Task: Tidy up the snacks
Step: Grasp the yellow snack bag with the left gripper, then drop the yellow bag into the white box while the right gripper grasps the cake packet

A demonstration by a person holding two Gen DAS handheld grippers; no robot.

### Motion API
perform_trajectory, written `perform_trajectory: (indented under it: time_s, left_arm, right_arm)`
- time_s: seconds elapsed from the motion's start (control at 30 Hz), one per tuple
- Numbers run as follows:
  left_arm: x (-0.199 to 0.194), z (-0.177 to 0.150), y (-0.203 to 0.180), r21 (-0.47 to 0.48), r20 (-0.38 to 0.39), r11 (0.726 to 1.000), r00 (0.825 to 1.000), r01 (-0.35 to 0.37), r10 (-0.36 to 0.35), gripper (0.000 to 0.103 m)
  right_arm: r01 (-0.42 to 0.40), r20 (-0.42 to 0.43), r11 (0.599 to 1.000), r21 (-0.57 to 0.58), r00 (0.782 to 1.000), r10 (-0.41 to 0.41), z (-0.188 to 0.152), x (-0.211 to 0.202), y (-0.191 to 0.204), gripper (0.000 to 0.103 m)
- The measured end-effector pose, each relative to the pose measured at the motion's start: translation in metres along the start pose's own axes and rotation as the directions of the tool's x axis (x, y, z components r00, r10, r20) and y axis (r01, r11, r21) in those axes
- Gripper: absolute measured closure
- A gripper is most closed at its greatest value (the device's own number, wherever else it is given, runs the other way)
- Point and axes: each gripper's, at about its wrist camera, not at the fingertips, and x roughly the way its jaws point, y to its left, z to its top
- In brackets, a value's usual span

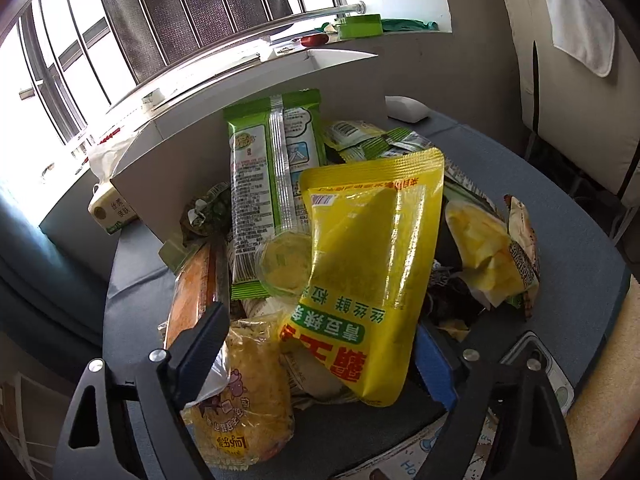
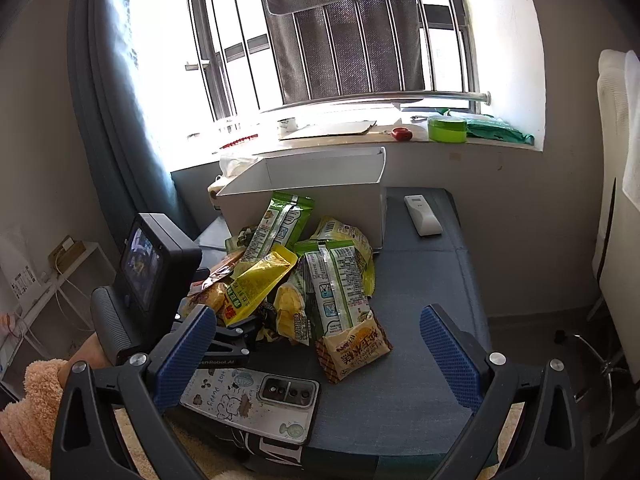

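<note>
the yellow pouch (image 1: 360, 280), glossy with green and red print, lies tilted on top of the snack pile (image 2: 296, 280) on the blue-grey table (image 2: 420, 280), in front of the white box (image 2: 320, 184). the left gripper (image 1: 320, 344) straddles its lower end, fingers apart, not visibly pressing. the right gripper (image 2: 316, 356) gapes wide, empty.

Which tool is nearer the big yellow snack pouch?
Left. The left tool straddles the yellow pouch, its fingers on either side of the lower end. The right tool hangs back over the phone, short of the pile.
</note>
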Motion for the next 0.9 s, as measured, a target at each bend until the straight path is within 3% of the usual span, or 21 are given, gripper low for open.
perform_trajectory:
  time_s: [0.03, 0.13, 0.37, 0.57, 0.7, 0.83, 0.9]
  left_arm:
    - [0.001, 0.0, 0.001, -0.001, -0.006, 1.0, 1.0, 0.026, -0.026, 0.04]
    - [-0.007, -0.002, 0.002, 0.004, 0.017, 1.0, 1.0, 0.016, -0.016, 0.058]
    - [-0.043, -0.011, 0.029, -0.105, 0.087, 0.986, 0.989, 0.126, -0.117, 0.061]
    - [-0.093, -0.025, 0.073, -0.256, 0.245, 0.927, 0.946, 0.275, -0.213, 0.062]
    - [-0.117, -0.042, 0.102, -0.348, 0.333, 0.874, 0.916, 0.339, -0.223, 0.062]
    - [-0.133, -0.065, 0.12, -0.409, 0.382, 0.837, 0.901, 0.363, -0.204, 0.062]
    - [-0.135, -0.076, 0.126, -0.43, 0.38, 0.829, 0.904, 0.358, -0.194, 0.062]
  right_arm:
    - [0.001, -0.003, 1.0, 0.005, 1.0, -0.001, 0.0, 0.001, -0.002, 0.0]
    - [-0.002, -0.012, 1.0, 0.023, 1.0, 0.002, -0.002, 0.004, -0.005, 0.0]
    - [-0.001, -0.029, 1.0, 0.03, 1.0, 0.002, -0.007, 0.011, -0.01, 0.0]
    - [0.083, -0.116, 0.995, -0.058, 0.989, -0.089, -0.023, 0.044, -0.027, 0.0]
    - [0.05, -0.212, 0.997, -0.054, 0.975, -0.06, -0.036, 0.085, -0.041, 0.0]
    - [0.021, -0.269, 0.997, -0.076, 0.962, -0.041, -0.046, 0.122, -0.043, 0.0]
    - [-0.007, -0.281, 0.997, -0.078, 0.96, -0.015, -0.047, 0.135, -0.044, 0.0]
